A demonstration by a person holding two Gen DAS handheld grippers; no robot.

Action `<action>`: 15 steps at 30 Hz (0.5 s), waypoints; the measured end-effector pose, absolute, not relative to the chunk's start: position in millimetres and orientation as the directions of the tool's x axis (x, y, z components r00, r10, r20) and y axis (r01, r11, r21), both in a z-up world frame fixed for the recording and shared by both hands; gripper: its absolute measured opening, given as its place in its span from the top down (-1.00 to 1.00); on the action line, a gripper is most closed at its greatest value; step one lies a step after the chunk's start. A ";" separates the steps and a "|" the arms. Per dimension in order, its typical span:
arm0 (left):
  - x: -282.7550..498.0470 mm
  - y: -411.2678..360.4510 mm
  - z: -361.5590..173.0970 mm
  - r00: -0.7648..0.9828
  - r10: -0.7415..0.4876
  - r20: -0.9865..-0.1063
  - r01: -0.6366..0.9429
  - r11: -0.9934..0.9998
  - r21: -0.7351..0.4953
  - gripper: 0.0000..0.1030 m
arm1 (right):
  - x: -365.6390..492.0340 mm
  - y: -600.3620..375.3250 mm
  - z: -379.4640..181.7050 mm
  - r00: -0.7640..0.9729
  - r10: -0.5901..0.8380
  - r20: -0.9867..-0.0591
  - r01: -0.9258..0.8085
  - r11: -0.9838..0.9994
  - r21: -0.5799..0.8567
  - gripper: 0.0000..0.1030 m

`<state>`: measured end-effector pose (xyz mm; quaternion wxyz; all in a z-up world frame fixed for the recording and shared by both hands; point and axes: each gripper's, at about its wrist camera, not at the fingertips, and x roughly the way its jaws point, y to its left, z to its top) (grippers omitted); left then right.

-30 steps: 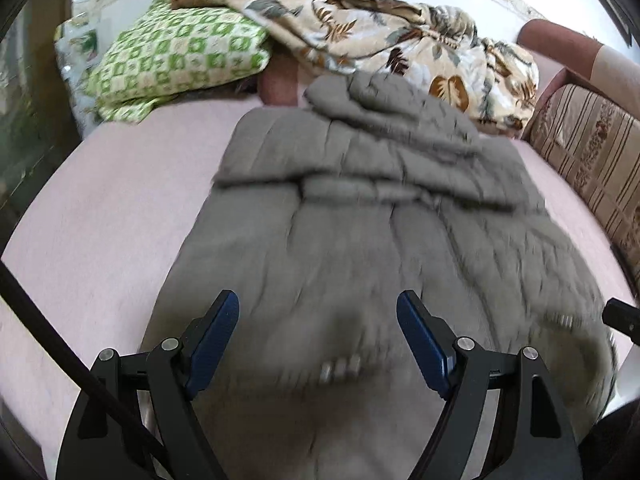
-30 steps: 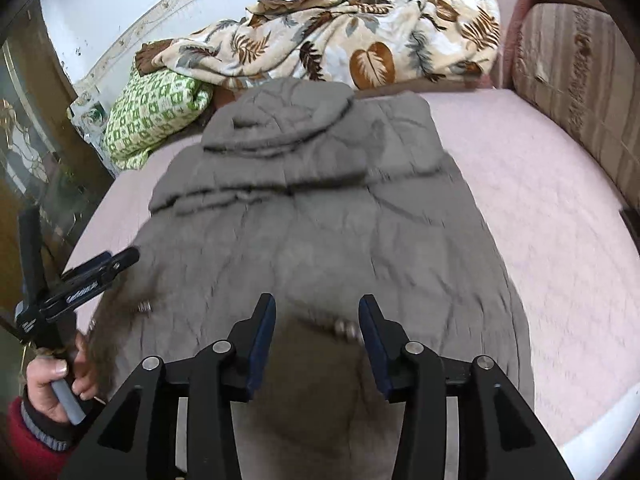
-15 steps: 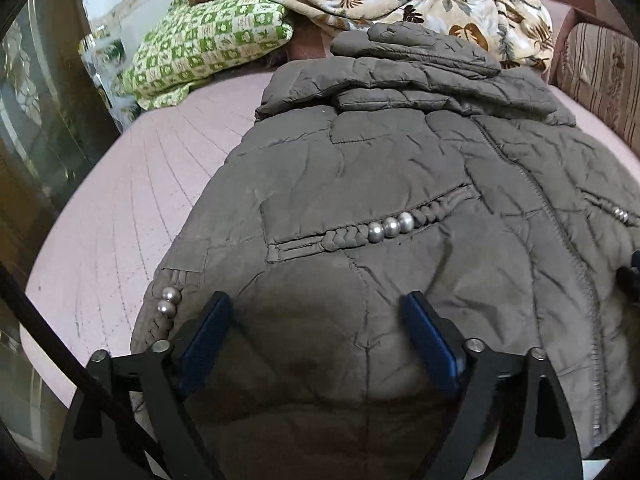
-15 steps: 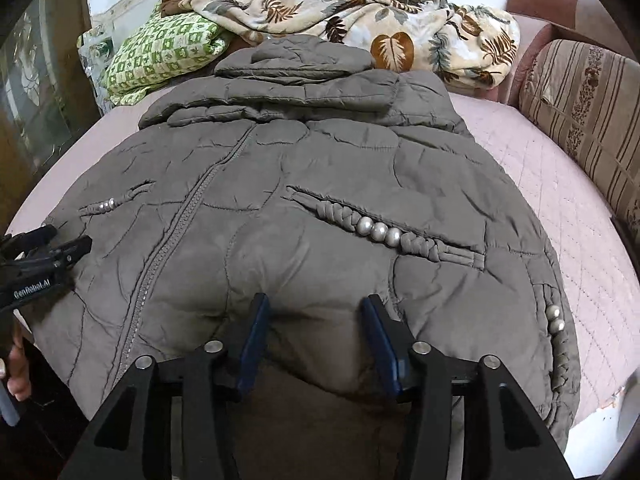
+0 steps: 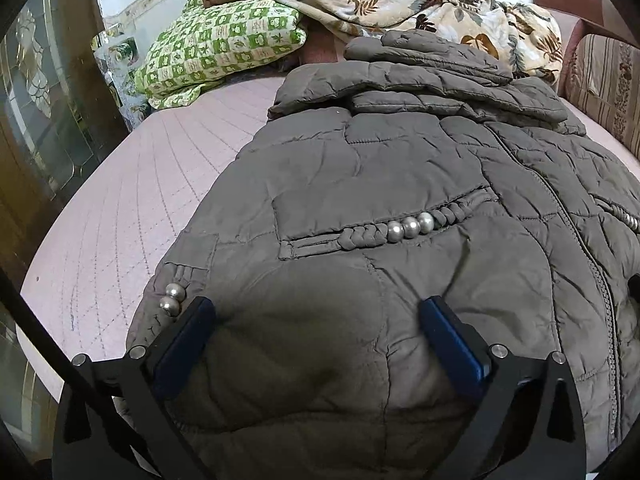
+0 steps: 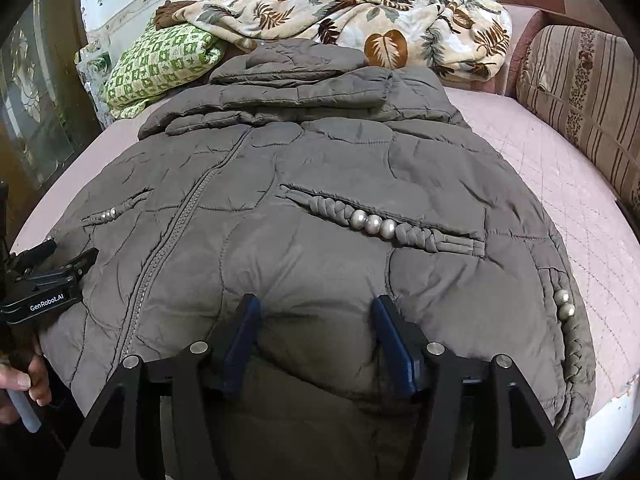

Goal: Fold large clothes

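Note:
A grey quilted hooded jacket point(image 5: 400, 168) lies front up on the pink bed, zipper closed, hood at the far end; it also fills the right wrist view point(image 6: 320, 168). Its sleeves are folded across the chest. My left gripper point(image 5: 316, 320) is open, its blue pads pressing into the hem on the jacket's left side. My right gripper point(image 6: 316, 320) is open, its pads around a bulge of the hem right of the zipper point(image 6: 168, 248). The left gripper also shows at the left edge of the right wrist view point(image 6: 68, 264).
A green checked pillow point(image 5: 220, 48) and a leaf-print blanket point(image 6: 360, 20) lie beyond the hood. A striped sofa cushion point(image 6: 580, 100) stands to the right. Dark glass-panelled furniture point(image 5: 44, 120) stands to the left. Pink quilted bed point(image 5: 132, 208) flanks the jacket.
Both grippers have dropped low and close to the jacket's hem. The jacket now lies flat with its front and beaded pockets showing. The right gripper has opened wider.

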<state>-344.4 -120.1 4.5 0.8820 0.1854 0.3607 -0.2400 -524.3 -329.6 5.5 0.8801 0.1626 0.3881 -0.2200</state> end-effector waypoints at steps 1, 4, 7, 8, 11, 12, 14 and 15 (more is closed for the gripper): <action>-344.2 -119.9 4.3 0.623 -0.292 -0.726 0.558 0.816 0.151 -1.00 | -524.4 -329.8 5.5 0.602 -0.259 -0.755 0.513 0.850 0.117 -0.25; -347.9 -115.6 0.7 0.641 -0.313 -0.701 0.549 0.825 0.134 -1.00 | -524.8 -330.6 5.3 0.604 -0.253 -0.756 0.512 0.849 0.126 -0.29; -348.2 -116.9 1.2 0.639 -0.304 -0.707 0.547 0.825 0.139 -1.00 | -527.1 -330.3 4.5 0.610 -0.250 -0.752 0.507 0.852 0.128 -0.33; -347.0 -116.3 2.0 0.631 -0.308 -0.712 0.550 0.825 0.131 -1.00 | -528.2 -329.6 4.1 0.614 -0.250 -0.749 0.503 0.855 0.127 -0.34; -346.2 -113.7 3.3 0.615 -0.316 -0.722 0.559 0.821 0.117 -1.00 | -531.2 -330.8 5.1 0.623 -0.229 -0.748 0.490 0.860 0.144 -0.36; -346.2 -113.8 4.4 0.609 -0.316 -0.727 0.565 0.817 0.119 -1.00 | -531.9 -331.6 6.4 0.623 -0.219 -0.751 0.487 0.860 0.154 -0.36; -346.6 -111.2 6.3 0.596 -0.328 -0.733 0.582 0.805 0.113 -1.00 | -538.6 -334.4 15.8 0.643 -0.187 -0.743 0.474 0.859 0.194 -0.36; -347.6 -108.4 6.9 0.593 -0.336 -0.731 0.588 0.802 0.108 -1.00 | -543.6 -335.2 21.1 0.658 -0.186 -0.730 0.469 0.859 0.204 -0.36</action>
